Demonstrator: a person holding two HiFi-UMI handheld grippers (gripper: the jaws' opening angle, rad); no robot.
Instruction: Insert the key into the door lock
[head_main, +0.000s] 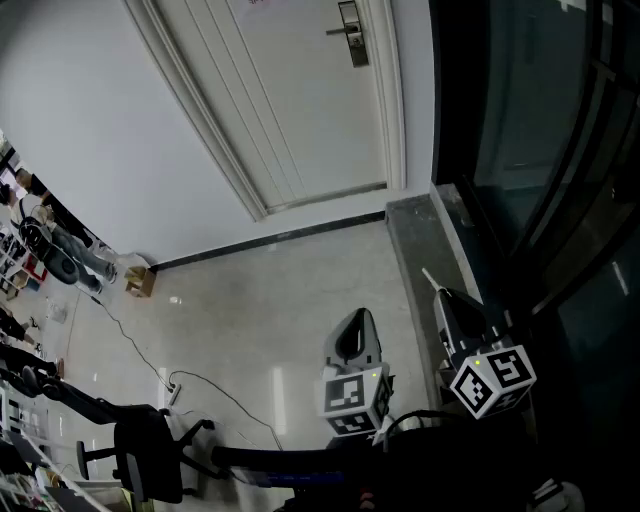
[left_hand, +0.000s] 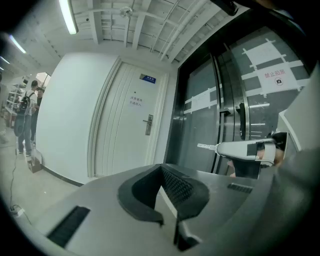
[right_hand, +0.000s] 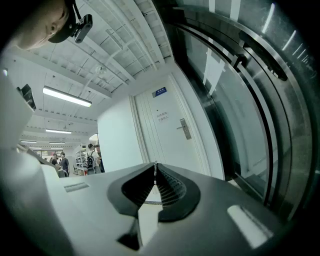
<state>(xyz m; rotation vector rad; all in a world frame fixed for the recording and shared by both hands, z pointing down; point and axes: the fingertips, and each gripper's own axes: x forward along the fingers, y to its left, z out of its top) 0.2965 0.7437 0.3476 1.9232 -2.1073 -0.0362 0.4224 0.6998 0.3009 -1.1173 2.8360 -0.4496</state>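
A white door (head_main: 290, 100) stands ahead, some way off, with a metal lock and handle (head_main: 350, 35) near its right edge. The lock also shows in the left gripper view (left_hand: 148, 125) and the right gripper view (right_hand: 185, 129). My right gripper (head_main: 440, 293) is shut on a thin silver key (head_main: 430, 278) that sticks out forward. In the left gripper view the key (left_hand: 206, 146) points toward the door. The right gripper view shows the key edge-on (right_hand: 155, 166) between the jaws. My left gripper (head_main: 358, 315) is shut and holds nothing.
A dark glass partition (head_main: 540, 150) with a grey stone sill (head_main: 420, 250) runs along the right. A cardboard box (head_main: 140, 282) and a cable (head_main: 190, 385) lie on the pale floor at left, near an office chair (head_main: 145, 450). People (left_hand: 24, 120) stand far left.
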